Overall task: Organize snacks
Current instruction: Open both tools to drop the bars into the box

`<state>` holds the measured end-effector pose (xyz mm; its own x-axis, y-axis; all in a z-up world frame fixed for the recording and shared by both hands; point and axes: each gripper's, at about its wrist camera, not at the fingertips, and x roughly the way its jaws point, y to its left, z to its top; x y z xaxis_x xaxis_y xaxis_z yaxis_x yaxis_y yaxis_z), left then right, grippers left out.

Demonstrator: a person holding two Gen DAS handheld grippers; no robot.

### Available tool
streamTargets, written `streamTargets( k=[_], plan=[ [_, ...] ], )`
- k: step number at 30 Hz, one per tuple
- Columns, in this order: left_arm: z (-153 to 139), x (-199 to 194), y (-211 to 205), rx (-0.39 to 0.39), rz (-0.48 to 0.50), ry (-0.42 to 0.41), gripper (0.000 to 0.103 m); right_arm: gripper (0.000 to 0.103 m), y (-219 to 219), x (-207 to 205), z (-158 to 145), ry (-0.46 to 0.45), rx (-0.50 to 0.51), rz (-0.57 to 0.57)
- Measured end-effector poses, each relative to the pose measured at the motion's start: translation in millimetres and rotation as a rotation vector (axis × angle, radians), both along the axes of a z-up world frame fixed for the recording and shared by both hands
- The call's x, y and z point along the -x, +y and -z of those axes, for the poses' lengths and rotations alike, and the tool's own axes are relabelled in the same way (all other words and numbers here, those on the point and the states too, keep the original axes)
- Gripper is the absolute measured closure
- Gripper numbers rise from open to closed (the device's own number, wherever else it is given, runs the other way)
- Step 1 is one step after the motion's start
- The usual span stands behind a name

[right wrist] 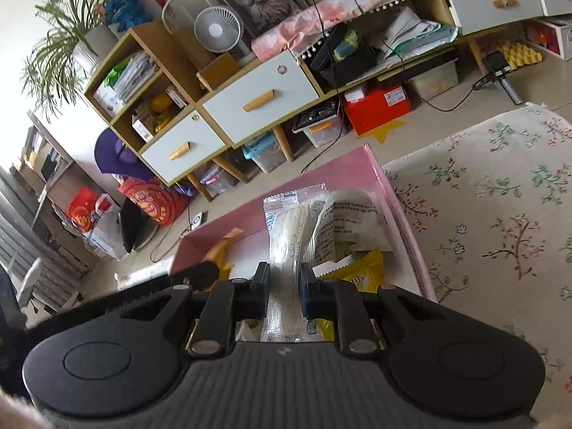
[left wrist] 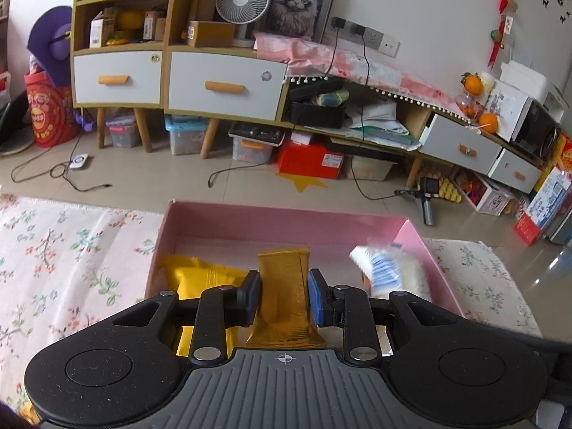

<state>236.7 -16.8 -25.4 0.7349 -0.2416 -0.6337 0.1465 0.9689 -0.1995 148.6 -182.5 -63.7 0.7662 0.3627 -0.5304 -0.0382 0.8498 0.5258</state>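
Note:
A pink box (left wrist: 271, 220) stands open on the floral rug. My left gripper (left wrist: 283, 296) is shut on a golden-brown snack packet (left wrist: 284, 286) and holds it over the box's near side. A yellow packet (left wrist: 200, 275) lies in the box at the left, and a blurred blue-and-white packet (left wrist: 384, 268) is at the right. In the right wrist view, my right gripper (right wrist: 283, 286) is shut on a clear wrapped snack bar (right wrist: 286, 228) over the pink box (right wrist: 332, 173). A white printed packet (right wrist: 348, 221) and a yellow packet (right wrist: 361, 271) lie beside it.
The floral rug (left wrist: 64, 250) surrounds the box. Beyond it are tiled floor with cables (left wrist: 60, 171), a low wooden cabinet with white drawers (left wrist: 221, 85), storage bins and a red box (left wrist: 309, 159) underneath. A small black tripod (left wrist: 427, 196) lies on the floor at right.

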Motion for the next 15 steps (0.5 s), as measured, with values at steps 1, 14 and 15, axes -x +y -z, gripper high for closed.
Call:
streamTargets(
  k=[1, 14, 15],
  plan=[
    [1, -2, -2, -0.005, -0.001, 0.002, 0.077, 0.088, 1, -1, 1, 0.003, -0.001, -0.002],
    [-1, -3, -4, -0.016, 0.002, 0.001, 0.047, 0.065, -10, 3, -3, 0.02, -0.081, -0.005],
    [-2, -1, -4, -0.02, 0.006, 0.002, 0.047, 0.065, -10, 5, -4, 0.018, -0.076, -0.002]
  ],
)
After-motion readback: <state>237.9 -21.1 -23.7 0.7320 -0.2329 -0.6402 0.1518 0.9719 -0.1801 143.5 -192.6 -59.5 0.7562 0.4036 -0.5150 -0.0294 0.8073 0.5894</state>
